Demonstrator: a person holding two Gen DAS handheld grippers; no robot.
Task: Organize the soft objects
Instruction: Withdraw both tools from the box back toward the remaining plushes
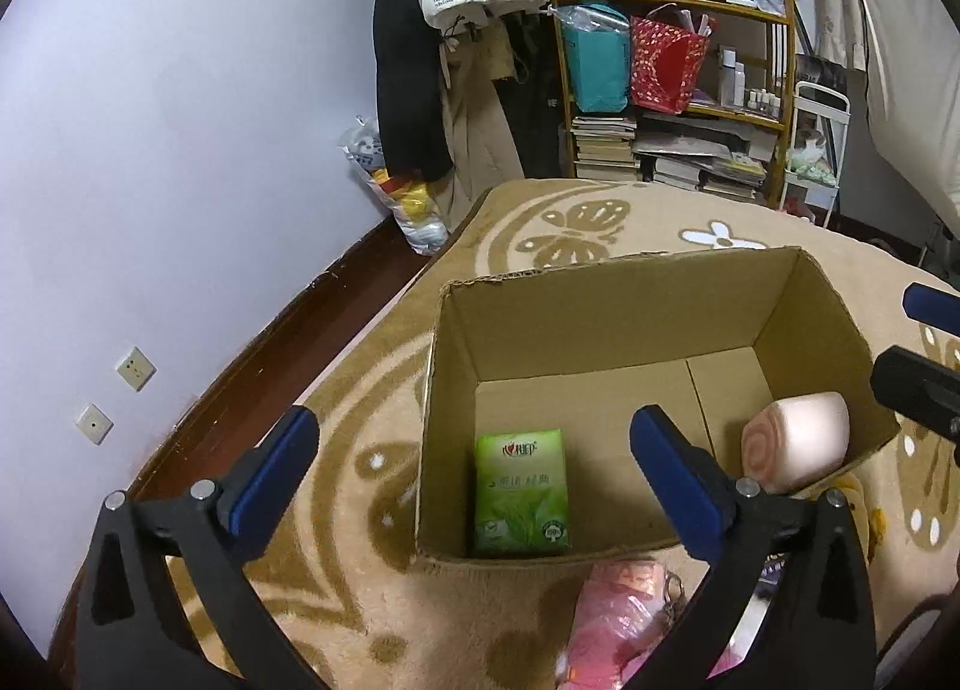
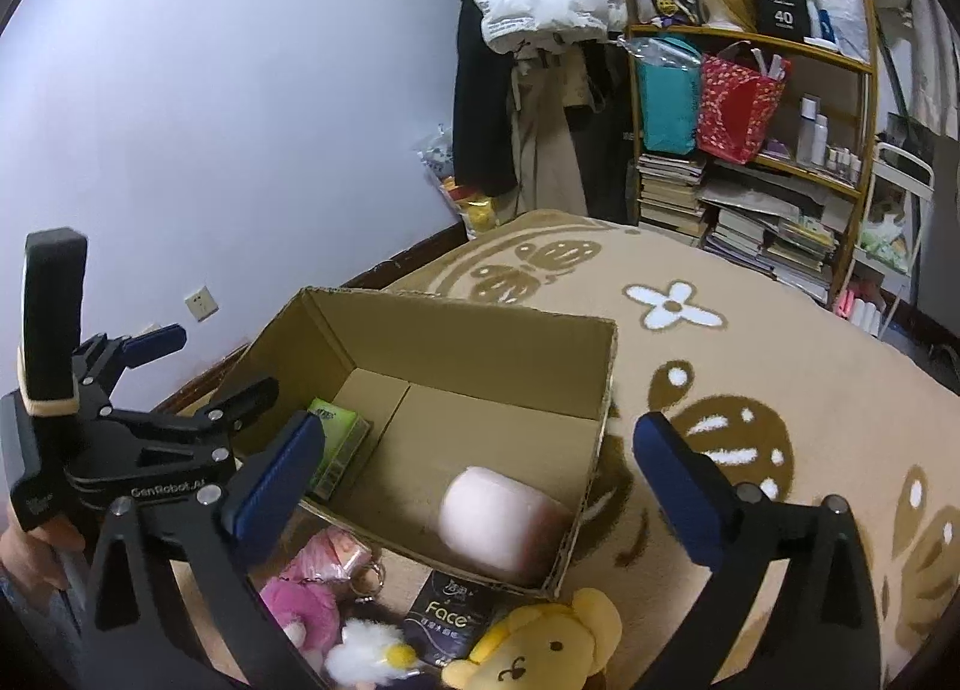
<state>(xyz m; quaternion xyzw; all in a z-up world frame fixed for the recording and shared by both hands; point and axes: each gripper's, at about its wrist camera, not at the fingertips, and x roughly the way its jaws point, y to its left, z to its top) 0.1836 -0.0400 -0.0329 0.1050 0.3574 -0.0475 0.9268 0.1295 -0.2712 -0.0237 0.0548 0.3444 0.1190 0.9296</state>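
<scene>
An open cardboard box (image 1: 606, 300) (image 2: 456, 318) stands on a beige patterned blanket. Inside lie a green tissue pack (image 1: 521, 491) (image 2: 337, 445) and a pink roll-shaped soft toy (image 1: 795, 441) (image 2: 501, 523). My left gripper (image 1: 474, 468) is open and empty above the box's near left corner; it also shows in the right wrist view (image 2: 198, 366). My right gripper (image 2: 480, 480) is open and empty above the box's near edge. In front of the box lie a pink packet (image 1: 618, 618) (image 2: 333, 558), a pink plush (image 2: 303, 609), a white fluffy toy (image 2: 366, 651), a dark Face tissue pack (image 2: 447, 621) and a yellow plush dog (image 2: 534, 648).
The blanket (image 2: 750, 390) covers a bed-like surface that ends at a wooden edge (image 1: 270, 342) by the wall. Behind stand a shelf (image 1: 678, 90) with books and bags, hanging clothes (image 1: 420, 60) and a plastic bag of toys (image 1: 396, 198).
</scene>
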